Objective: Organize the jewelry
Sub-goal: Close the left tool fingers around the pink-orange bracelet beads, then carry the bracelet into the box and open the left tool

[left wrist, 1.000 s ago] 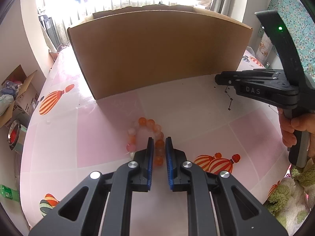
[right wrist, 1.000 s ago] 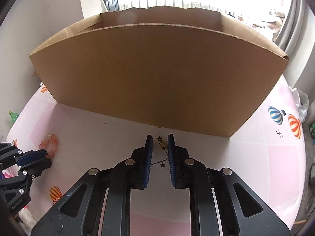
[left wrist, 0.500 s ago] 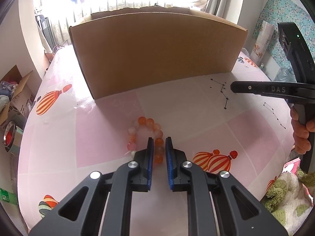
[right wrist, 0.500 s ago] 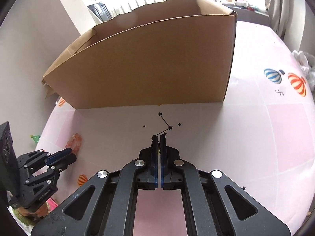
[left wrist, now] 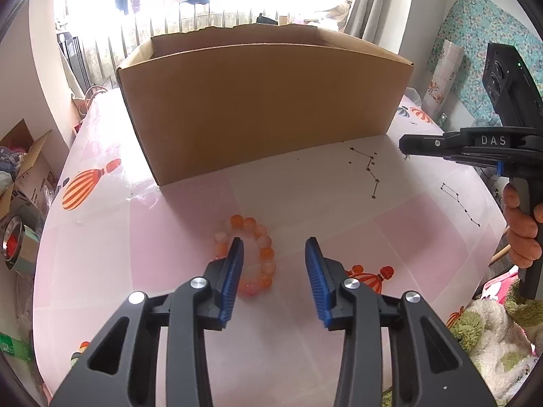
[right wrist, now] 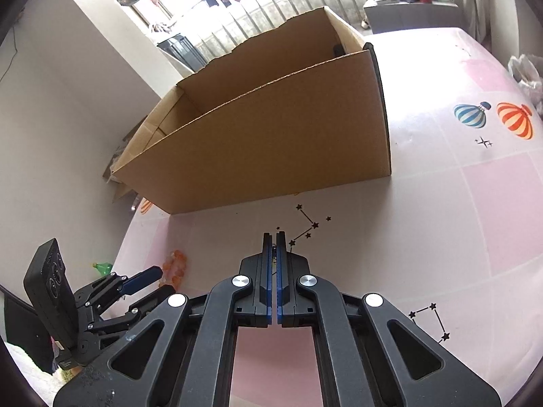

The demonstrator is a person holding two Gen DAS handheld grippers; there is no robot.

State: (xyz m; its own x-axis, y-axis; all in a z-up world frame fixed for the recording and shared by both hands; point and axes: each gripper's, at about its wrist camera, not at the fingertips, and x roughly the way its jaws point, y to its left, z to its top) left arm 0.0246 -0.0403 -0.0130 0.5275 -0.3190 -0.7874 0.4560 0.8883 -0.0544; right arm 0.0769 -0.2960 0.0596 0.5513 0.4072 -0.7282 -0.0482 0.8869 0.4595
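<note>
An orange and white bead bracelet [left wrist: 258, 254] lies on the pink tablecloth. My left gripper [left wrist: 274, 249] is open just above it, the left finger over the bracelet's ring. The bracelet also shows in the right wrist view [right wrist: 174, 268]. My right gripper [right wrist: 273, 237] is shut on a small thin dark-and-gold piece of jewelry, barely visible between the pads, and is held above the table. In the left wrist view the right gripper [left wrist: 404, 144] shows at the right with a tiny piece hanging from its tip. An open cardboard box [left wrist: 264, 108] stands behind.
The table [right wrist: 441, 220] has a pink cloth with balloon and star prints. A fluffy toy [left wrist: 488, 332] lies at the right edge. Boxes and a metal bowl [left wrist: 13, 240] sit on the floor at the left. The box [right wrist: 271, 142] fills the far side.
My left gripper has opened wide over the bracelet. My right gripper closed on the small piece by the star print and has lifted and swung right.
</note>
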